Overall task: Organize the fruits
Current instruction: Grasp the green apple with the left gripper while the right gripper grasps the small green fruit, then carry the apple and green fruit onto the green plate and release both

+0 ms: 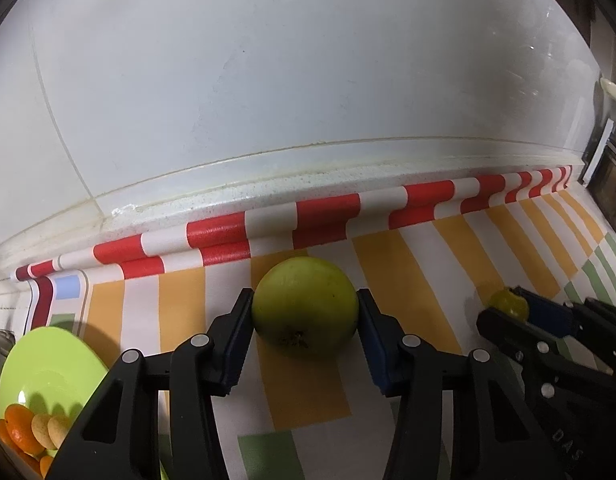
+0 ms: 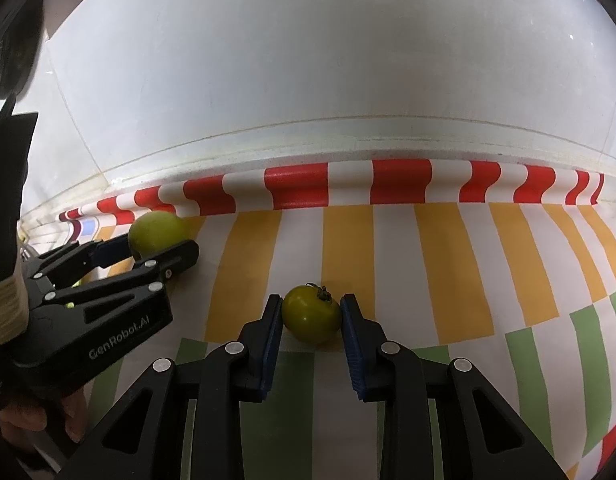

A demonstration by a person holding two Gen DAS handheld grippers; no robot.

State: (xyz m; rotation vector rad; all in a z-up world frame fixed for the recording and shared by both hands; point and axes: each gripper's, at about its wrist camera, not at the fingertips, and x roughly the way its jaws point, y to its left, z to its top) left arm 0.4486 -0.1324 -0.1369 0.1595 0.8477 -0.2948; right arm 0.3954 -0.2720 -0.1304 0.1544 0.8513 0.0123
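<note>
Left gripper (image 1: 305, 308) fingers clamped green apple (image 1: 304, 306) at its widest girth, on striped table (image 1: 408, 264): firm, weighty, smooth-skinned. Right gripper (image 2: 312, 314) fingers pinched small green tomato (image 2: 311, 313); likely soft, bruisable, wants light pressure.

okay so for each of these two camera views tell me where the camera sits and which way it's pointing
Left wrist: sits on the left gripper, facing the wall across the striped cloth; its jaws flank the green apple, green plate lower left.
Right wrist: sits on the right gripper, facing the same wall; its jaws flank the green tomato; a hand shows lower left.
Shared: each view shows the other gripper and its fruit, plus the cloth.
</note>
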